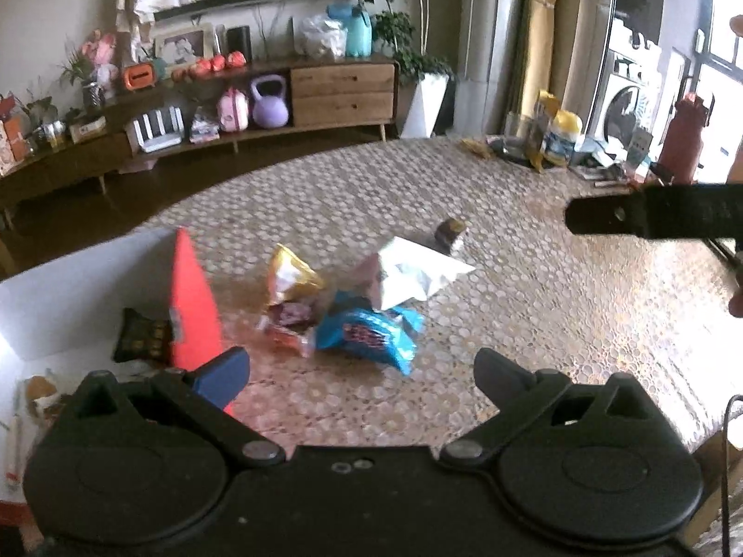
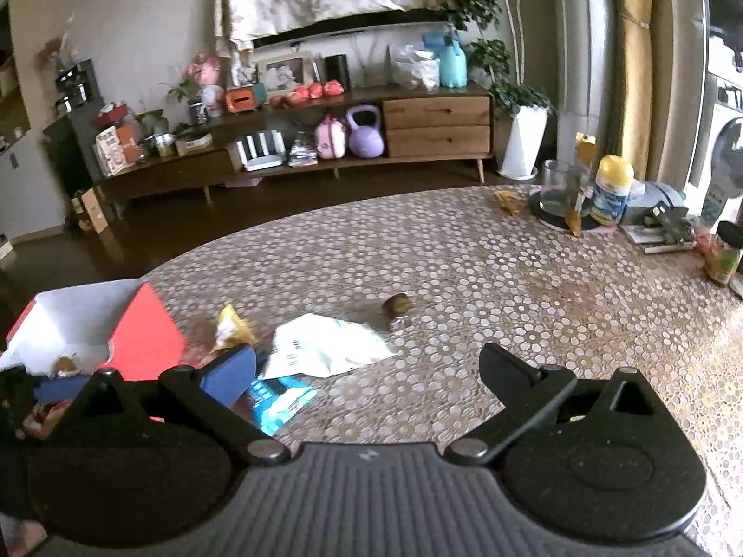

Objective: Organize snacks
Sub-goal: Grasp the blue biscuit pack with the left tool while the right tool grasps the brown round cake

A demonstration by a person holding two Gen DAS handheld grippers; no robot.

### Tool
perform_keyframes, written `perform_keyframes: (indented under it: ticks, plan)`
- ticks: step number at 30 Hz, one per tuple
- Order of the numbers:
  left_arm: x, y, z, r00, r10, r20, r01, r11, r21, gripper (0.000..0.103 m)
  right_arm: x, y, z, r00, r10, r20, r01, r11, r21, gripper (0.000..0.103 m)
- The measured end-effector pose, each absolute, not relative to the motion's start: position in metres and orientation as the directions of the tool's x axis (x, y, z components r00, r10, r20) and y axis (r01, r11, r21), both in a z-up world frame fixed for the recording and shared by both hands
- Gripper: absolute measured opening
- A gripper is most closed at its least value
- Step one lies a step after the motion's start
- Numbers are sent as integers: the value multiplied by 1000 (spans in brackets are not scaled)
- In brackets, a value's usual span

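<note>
A pile of snack packets lies mid-table: a blue packet [image 1: 371,332], a yellow packet [image 1: 290,274], a white packet [image 1: 413,269], a red-wrapped one [image 1: 288,336] and a small brown snack [image 1: 449,229]. A red-and-white box [image 1: 192,297] stands at the left with a dark packet [image 1: 139,336] inside. My left gripper [image 1: 362,366] is open and empty, just before the pile. My right gripper [image 2: 367,369] is open and empty above the white packet [image 2: 325,346], with the blue packet [image 2: 283,401] and the box [image 2: 139,332] to its left. The right gripper's finger [image 1: 650,216] shows at the right of the left wrist view.
Bottles, a glass jar and books crowd the table's far right corner [image 2: 608,195]. A patterned cloth covers the table [image 2: 511,278]. A wooden sideboard [image 2: 394,130] stands beyond the table's far edge.
</note>
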State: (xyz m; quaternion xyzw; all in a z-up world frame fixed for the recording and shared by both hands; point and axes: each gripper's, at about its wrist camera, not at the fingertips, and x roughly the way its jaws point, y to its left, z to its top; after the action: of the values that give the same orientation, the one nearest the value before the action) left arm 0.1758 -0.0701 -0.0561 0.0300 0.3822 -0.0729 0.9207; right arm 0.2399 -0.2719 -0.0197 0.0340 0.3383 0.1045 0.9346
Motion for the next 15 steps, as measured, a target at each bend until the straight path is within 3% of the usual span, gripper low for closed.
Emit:
perform_keyframes:
  ticks: [15]
  plan:
    - [242,-96,-105,624,-12,-781,22,1000,2,102,336,-292,-69,721,173,-671,-79,982,169,103]
